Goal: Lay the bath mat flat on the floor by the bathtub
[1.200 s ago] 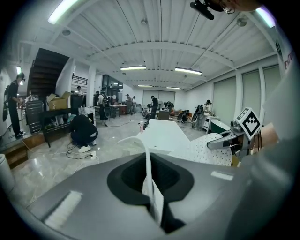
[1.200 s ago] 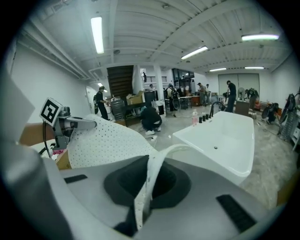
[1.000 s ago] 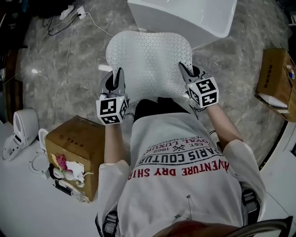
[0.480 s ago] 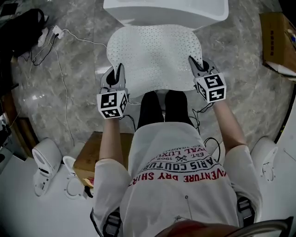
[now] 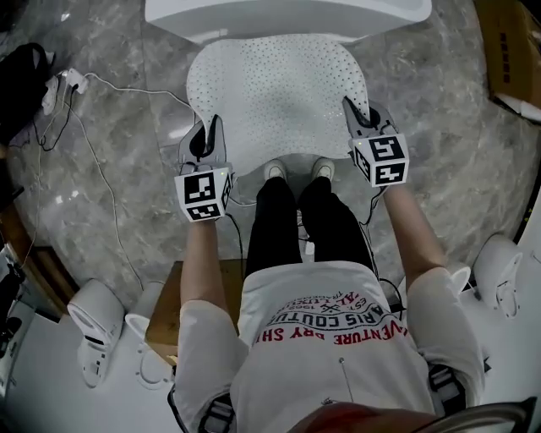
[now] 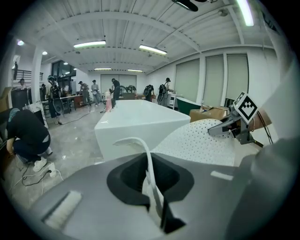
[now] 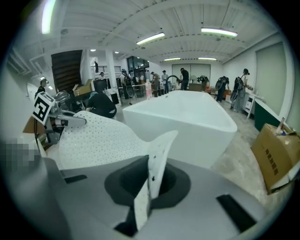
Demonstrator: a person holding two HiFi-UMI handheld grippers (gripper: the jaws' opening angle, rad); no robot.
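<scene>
The white perforated bath mat (image 5: pixel 275 93) hangs spread between my two grippers, its far edge close to the white bathtub (image 5: pixel 287 17) at the top of the head view. My left gripper (image 5: pixel 209 137) is shut on the mat's near left edge, and my right gripper (image 5: pixel 355 114) is shut on its near right edge. In the left gripper view a fold of the mat (image 6: pixel 201 140) is pinched in the jaws, with the tub (image 6: pixel 140 124) just ahead. In the right gripper view the mat (image 7: pixel 98 138) curves up out of the shut jaws before the tub (image 7: pixel 183 117).
The person's shoes (image 5: pixel 296 169) stand just below the mat's near edge. A white cable (image 5: pixel 93 161) trails over the marble floor at left. A cardboard box (image 5: pixel 507 51) sits at the top right, another (image 5: pixel 165 304) by the left leg. White devices (image 5: pixel 97 330) lie at the bottom left.
The view has swung so the tub lies straight ahead, across the top. The mat, still held by both grippers, has come square to it. The legs and shoes now show.
</scene>
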